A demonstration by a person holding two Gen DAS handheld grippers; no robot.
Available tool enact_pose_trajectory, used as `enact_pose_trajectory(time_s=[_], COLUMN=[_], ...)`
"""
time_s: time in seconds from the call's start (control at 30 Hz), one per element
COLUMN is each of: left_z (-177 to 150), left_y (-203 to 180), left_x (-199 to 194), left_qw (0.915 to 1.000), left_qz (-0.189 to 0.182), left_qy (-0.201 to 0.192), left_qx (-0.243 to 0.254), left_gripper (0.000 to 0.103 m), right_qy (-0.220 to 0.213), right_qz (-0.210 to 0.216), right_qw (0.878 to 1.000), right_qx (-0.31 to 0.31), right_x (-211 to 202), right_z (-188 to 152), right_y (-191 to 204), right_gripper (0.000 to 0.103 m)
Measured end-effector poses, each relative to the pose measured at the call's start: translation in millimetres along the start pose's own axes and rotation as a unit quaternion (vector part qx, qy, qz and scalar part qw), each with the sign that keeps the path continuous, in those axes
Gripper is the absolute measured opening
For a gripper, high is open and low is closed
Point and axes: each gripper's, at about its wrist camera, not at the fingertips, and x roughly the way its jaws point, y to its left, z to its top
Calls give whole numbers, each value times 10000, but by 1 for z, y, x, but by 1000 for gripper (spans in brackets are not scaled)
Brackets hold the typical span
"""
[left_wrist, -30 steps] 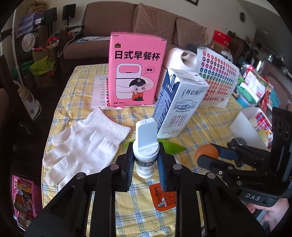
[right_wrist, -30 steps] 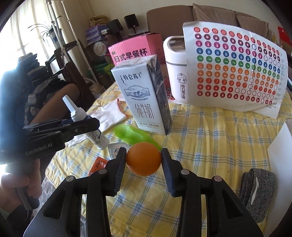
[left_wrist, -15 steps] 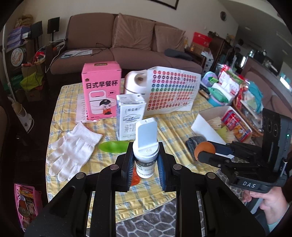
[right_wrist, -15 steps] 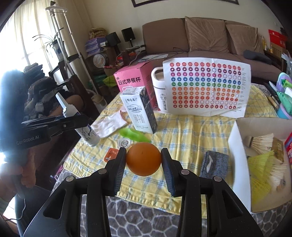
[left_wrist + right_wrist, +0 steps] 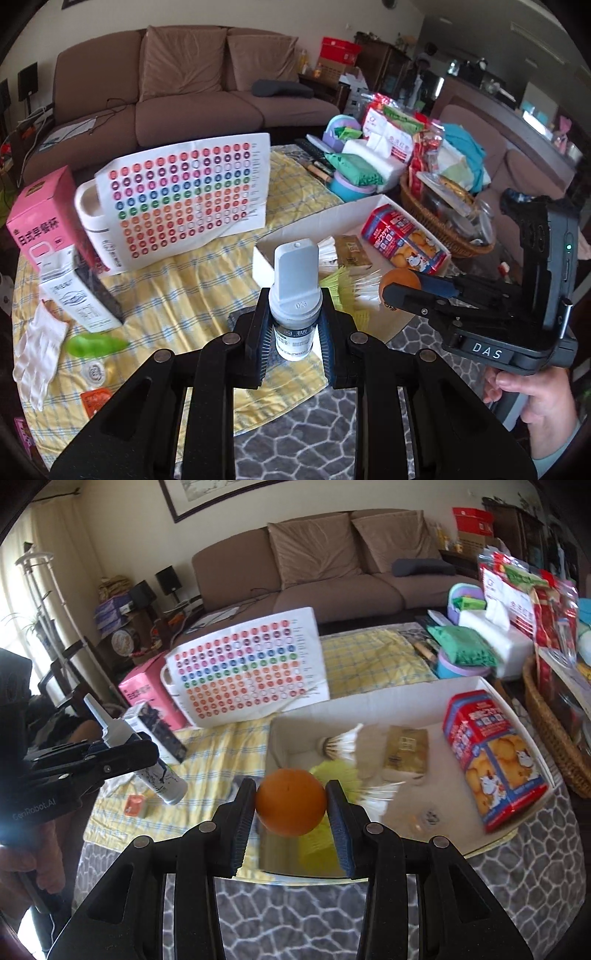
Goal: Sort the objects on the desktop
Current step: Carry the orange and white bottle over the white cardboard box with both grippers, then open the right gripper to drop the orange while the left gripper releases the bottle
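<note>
Both views have pulled back and swung right since a second ago: pink box and milk carton slid to frame left, white tray now in view.

Left wrist view: left gripper (image 5: 294,325) clamps a small white bottle (image 5: 294,317) upright at lower centre, grey flip cap above the pads. White tray (image 5: 263,258) sits just behind it, right of centre, holding a biscuit packet (image 5: 402,240). Right gripper (image 5: 400,286) at mid right, closed on the orange (image 5: 400,279); a hand (image 5: 532,395) grips its handle at lower right. White glove (image 5: 35,350) lies at left edge.

Right wrist view: right gripper (image 5: 290,805) pinches the orange (image 5: 290,801) at centre, in front of the tray's (image 5: 369,701) near-left corner. Left gripper (image 5: 147,753) at mid left holds the bottle (image 5: 155,771), tilted.
</note>
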Motion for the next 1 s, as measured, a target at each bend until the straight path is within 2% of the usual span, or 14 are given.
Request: enact_pose_trajectory(time_s=[0.17,0.3,0.43,0.67,0.77,0.9,1.0], left_z=[29,41,42,35,35,38,41], left_y=[-25,-26,-19,-16,-12,-10,-10], left_x=[70,114,145,169,166,153,149], left_qw=[9992,9973,9956,9918,9924,9940,9930], left_qz=[136,385,512,656,602,523,621], left_qy=[347,554,736,1025,1017,902,924], left_qx=[165,279,279,393,347,338,385], left_gripper=[21,21,21,21,22,22,22], right_qy=[195,264,551,1069,930,758,628], right_qz=[-209,-205,-345,-470,-320,-231,-182], right_qw=[9993,9989,9975,9926,9941,9945,9948], right_qx=[236,326,283,328,465,689,776], right_x=[24,44,74,108,102,89,76], right_z=[4,14,24,26,24,23,23], right_y=[-46,-60,-66,-77,-80,-84,-83], right_gripper=[39,39,39,40,48,49,49])
